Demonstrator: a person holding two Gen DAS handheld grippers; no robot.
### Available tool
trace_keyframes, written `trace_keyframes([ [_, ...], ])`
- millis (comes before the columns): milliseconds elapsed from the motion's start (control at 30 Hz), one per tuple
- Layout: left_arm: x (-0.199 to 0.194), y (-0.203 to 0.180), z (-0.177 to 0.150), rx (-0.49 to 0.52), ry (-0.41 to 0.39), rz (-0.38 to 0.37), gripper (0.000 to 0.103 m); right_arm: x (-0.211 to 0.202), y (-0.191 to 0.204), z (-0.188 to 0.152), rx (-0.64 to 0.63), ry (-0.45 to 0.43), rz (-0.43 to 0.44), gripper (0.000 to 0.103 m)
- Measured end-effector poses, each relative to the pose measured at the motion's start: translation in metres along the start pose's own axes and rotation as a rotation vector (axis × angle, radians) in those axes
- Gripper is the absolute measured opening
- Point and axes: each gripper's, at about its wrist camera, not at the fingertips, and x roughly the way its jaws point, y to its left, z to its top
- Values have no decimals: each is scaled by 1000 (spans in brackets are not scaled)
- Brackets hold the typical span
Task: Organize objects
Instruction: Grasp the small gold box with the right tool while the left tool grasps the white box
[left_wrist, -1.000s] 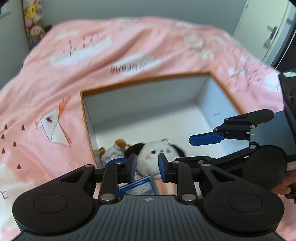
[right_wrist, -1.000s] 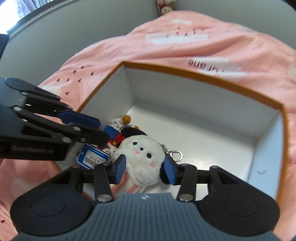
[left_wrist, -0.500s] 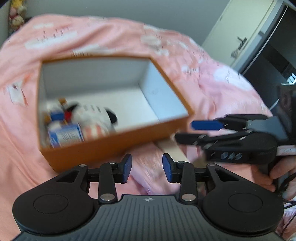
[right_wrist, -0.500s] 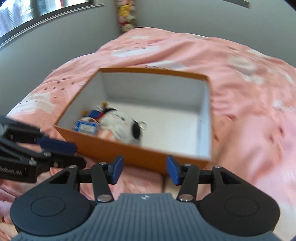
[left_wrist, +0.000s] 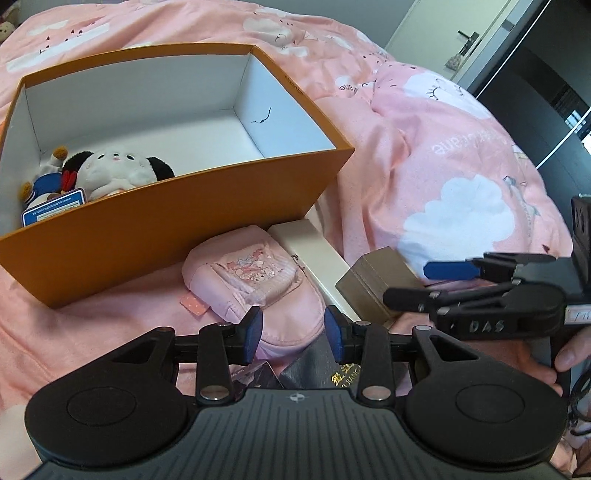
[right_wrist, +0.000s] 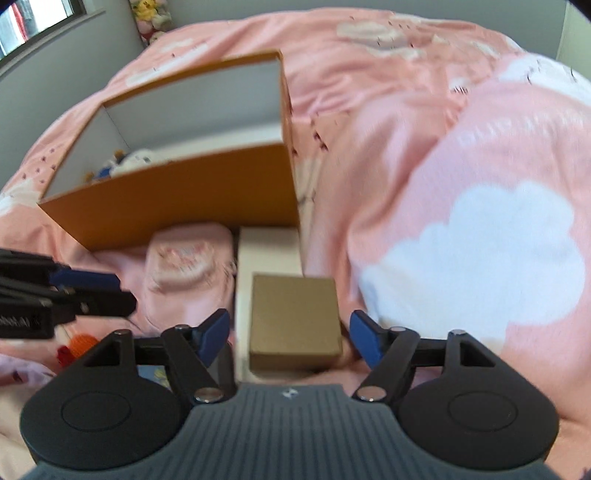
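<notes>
Both spread: right gripper (right_wrist: 289, 336) straddling gold box (right_wrist: 294, 320), left gripper (left_wrist: 293, 334) over pink pouch (left_wrist: 255, 286). Lower squarely, pinch sides, lift into orange box (left_wrist: 155, 218).

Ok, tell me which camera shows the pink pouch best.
The left wrist view. There the pink pouch is sharp, printed front and side tag visible, lying in front of the orange box. The right wrist view shows the pouch blurred, its near end hidden behind the left gripper.
</notes>
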Motion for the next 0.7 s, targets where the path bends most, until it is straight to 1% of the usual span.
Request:
trace_keyframes([
  [67,4,-3,1,0,4,9,42,7,-2,-4,1,23,-15,75],
  [133,6,-5,3,5,4,15,42,14,-5,-6,5,40,-4,75],
  [200,9,-8,5,10,5,13,42,18,-5,-7,-1,50,1,71],
  [267,12,-10,7,17,8,4,42,19,-4,-9,-8,55,16,63],
  [300,14,-11,8,16,13,-6,41,19,-4,-10,-9,54,28,63],
  [400,22,-9,11,-9,45,-40,41,17,-4,-11,-7,40,28,62],
  [533,30,-9,16,-30,72,-60,41,6,-4,-6,-22,0,23,62],
  [700,44,-11,23,-77,127,-116,41,-11,-9,5,-57,-70,-64,61],
])
